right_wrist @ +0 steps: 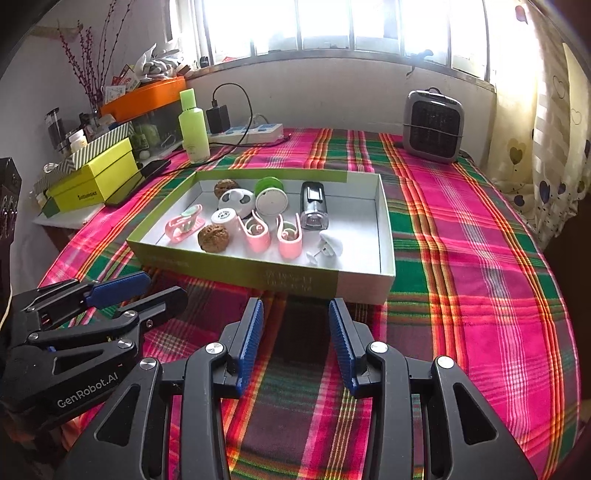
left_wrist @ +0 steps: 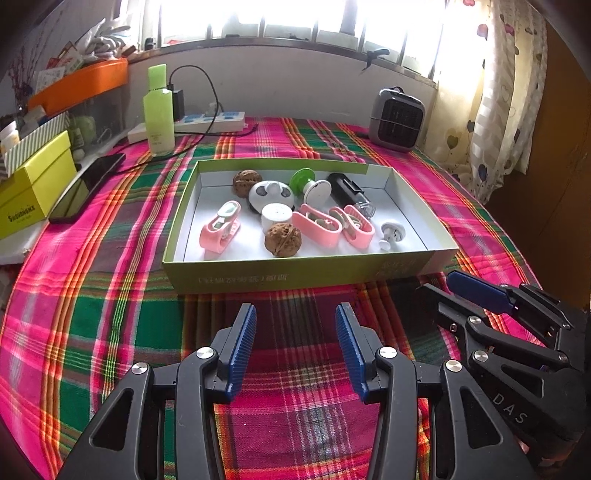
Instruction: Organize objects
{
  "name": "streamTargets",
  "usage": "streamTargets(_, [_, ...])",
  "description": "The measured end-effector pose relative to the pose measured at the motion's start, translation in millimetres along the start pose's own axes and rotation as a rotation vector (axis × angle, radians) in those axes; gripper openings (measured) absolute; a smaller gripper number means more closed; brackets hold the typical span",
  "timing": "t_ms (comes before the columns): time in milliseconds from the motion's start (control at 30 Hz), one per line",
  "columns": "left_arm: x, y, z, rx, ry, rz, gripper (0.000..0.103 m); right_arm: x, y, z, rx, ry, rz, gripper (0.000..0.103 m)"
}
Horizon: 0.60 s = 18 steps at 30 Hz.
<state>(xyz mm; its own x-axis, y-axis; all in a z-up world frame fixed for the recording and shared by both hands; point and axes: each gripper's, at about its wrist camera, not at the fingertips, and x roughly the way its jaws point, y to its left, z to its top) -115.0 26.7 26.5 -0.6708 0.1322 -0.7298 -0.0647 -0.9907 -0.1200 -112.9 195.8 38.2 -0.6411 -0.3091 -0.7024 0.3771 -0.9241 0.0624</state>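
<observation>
Daylight pours through the window (left_wrist: pixel 295 18), blown out to white glare; foreground sharp, edges bending, corners falling into black.

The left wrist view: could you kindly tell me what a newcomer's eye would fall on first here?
First the bright pink and green plaid cloth covering the table. At its middle lies a shallow green box holding pink clips, two walnuts and small white gadgets. Both tools, left and right, hover empty and open before it.

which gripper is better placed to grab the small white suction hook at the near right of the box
Probably the right gripper: its open fingers point almost straight at the white suction hook just past the box wall. The left gripper sits further left.
</observation>
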Motion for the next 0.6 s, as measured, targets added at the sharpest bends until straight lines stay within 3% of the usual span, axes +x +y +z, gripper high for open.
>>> streamTargets(433, [13.3,2.2,-8.7,-0.007,0.063,0.026,0.044,12.0,-3.3,-9.0,0.010,0.080,-0.016,0.040])
streamTargets(533, [13.9,1.4,-8.3,-0.001,0.062,0.033,0.044,13.8,-4.7,-10.1,0.012,0.094,-0.027,0.052])
streamTargets(600, [14.2,1.0,-8.2,0.000,0.061,0.037,0.044,16.2,-5.7,-11.2,0.016,0.110,-0.030,0.055])
